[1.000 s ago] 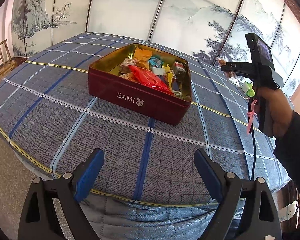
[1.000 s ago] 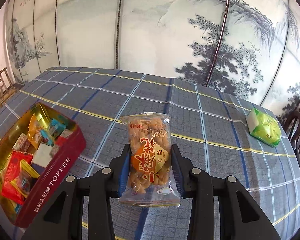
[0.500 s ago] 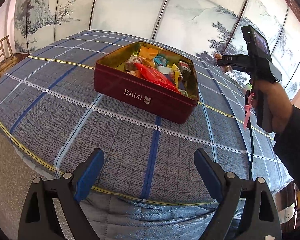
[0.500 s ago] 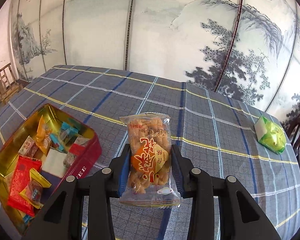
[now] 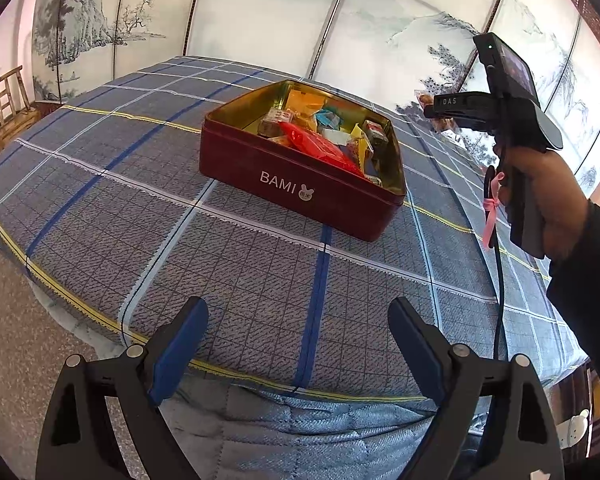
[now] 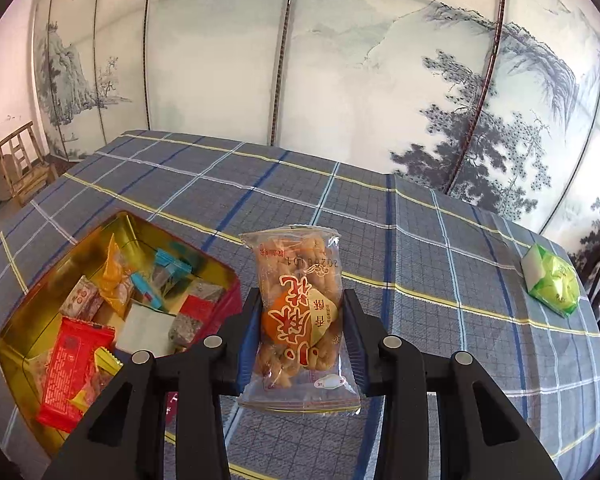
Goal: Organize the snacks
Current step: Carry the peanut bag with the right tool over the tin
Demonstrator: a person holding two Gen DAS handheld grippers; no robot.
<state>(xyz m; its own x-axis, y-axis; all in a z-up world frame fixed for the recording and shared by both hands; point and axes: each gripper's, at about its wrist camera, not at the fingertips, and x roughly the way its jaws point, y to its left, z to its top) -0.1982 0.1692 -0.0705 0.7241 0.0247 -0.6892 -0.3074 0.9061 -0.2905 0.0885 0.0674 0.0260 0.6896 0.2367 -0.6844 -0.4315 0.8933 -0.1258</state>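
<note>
Snacks mostly sit loose in the red tin (image 5: 300, 184), which rests open on the plaid-covered counter (image 5: 140, 208); its gold interior holds a red packet (image 6: 74, 364), blue-wrapped sweets (image 6: 168, 270) and small boxed pieces, with free floor at the far left corner. Right hand-held gripper (image 6: 300, 332) is clamped on a clear bag of fried twists (image 6: 298, 312), pinched at mid-body so the bag stands upright and the brittle contents take little squeeze. Bag hangs above the counter, just right of the tin's right wall, likely for a short carry left and drop-in. Left hand-held gripper (image 5: 298, 328) is spread wide and empty at the near counter edge, well apart from the tin, probably keeping out of the way. One green packet (image 6: 554, 280) lies at the far right, apparently not yet collected.
</note>
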